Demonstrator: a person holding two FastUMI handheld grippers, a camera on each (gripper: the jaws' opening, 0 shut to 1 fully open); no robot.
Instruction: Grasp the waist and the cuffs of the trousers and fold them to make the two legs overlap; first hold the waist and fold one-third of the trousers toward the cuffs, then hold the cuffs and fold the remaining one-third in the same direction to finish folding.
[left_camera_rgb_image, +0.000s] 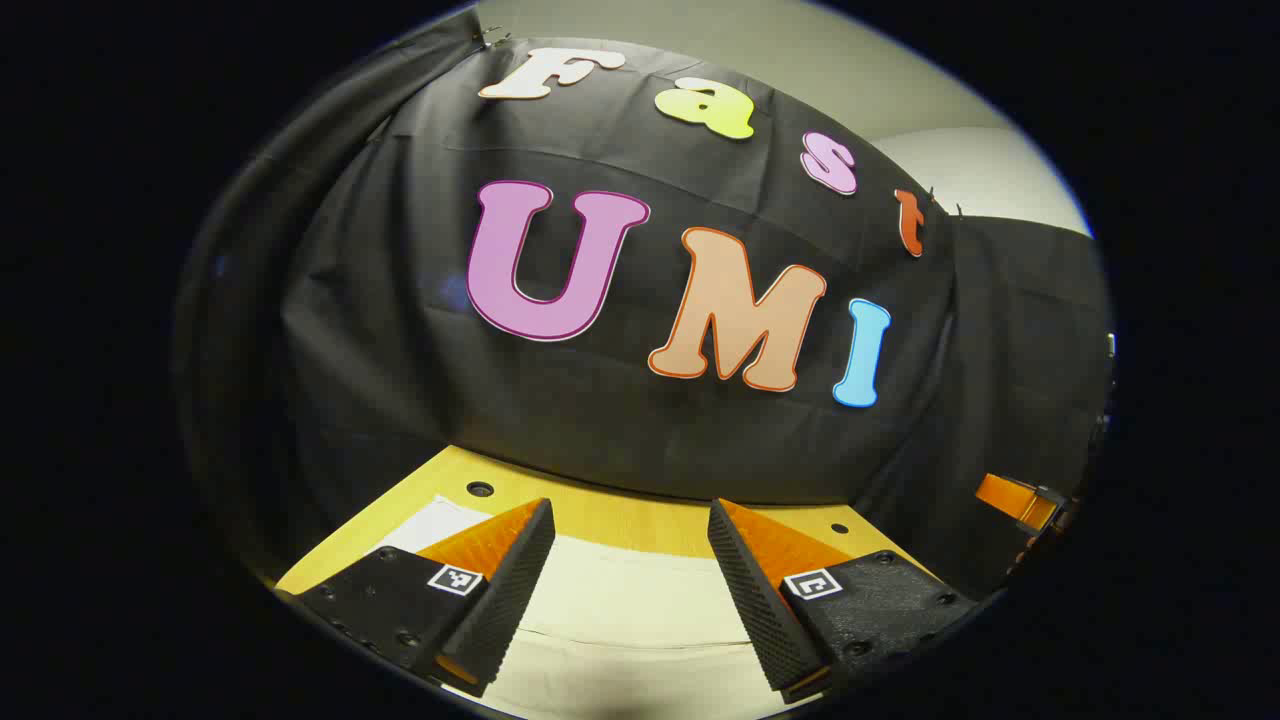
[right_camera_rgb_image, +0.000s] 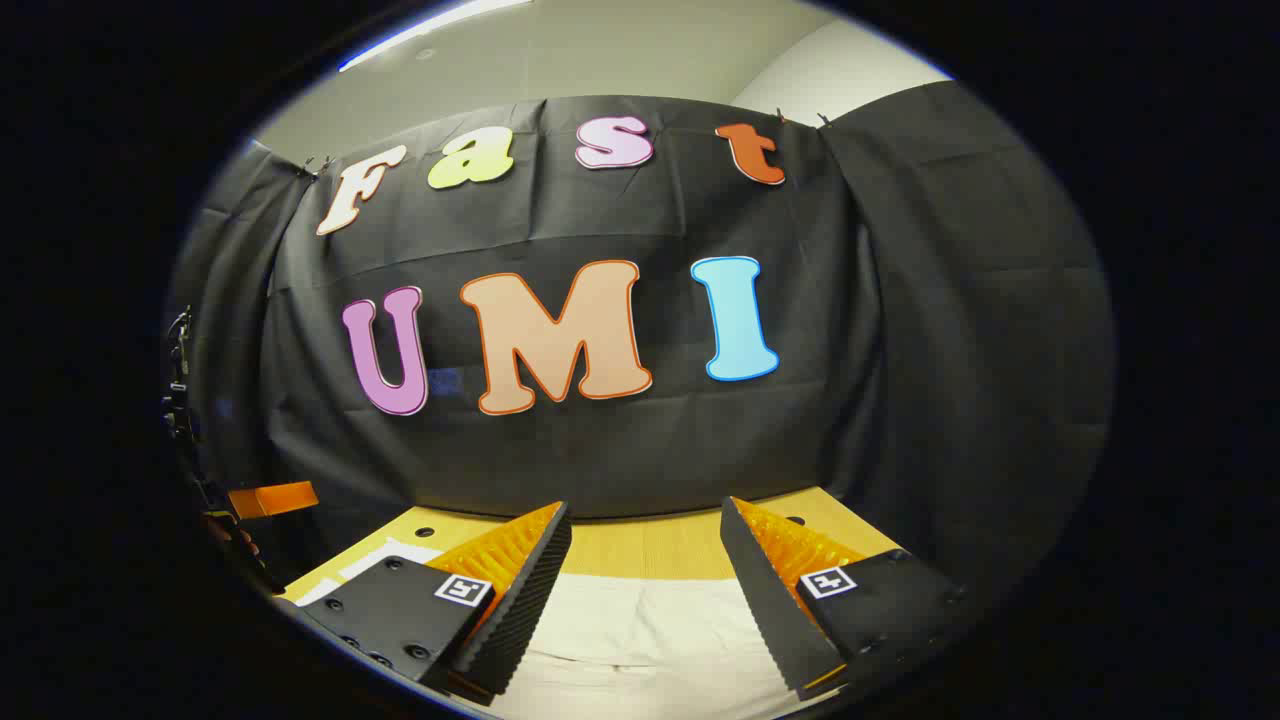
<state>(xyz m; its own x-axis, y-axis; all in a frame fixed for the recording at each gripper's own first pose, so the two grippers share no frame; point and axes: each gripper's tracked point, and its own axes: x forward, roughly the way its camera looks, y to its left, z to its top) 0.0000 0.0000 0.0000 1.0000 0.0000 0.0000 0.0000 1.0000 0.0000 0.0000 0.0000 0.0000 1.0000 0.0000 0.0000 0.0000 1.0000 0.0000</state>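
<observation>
Both grippers hang level above the near part of the yellow wooden table (left_camera_rgb_image: 600, 510), pointed at the far edge and the black cloth wall. The left gripper (left_camera_rgb_image: 630, 560) has its fingers spread wide with nothing between them; the right gripper (right_camera_rgb_image: 645, 565) is just as wide open and empty. The cream-coloured cloth trousers (left_camera_rgb_image: 620, 600) lie flat on the table directly beneath and ahead of both tools, reaching toward the far edge, with bare wood beyond. Which end is waist or cuff I cannot tell. Neither gripper looks nearer; I judge both must tip downward to reach the cloth.
</observation>
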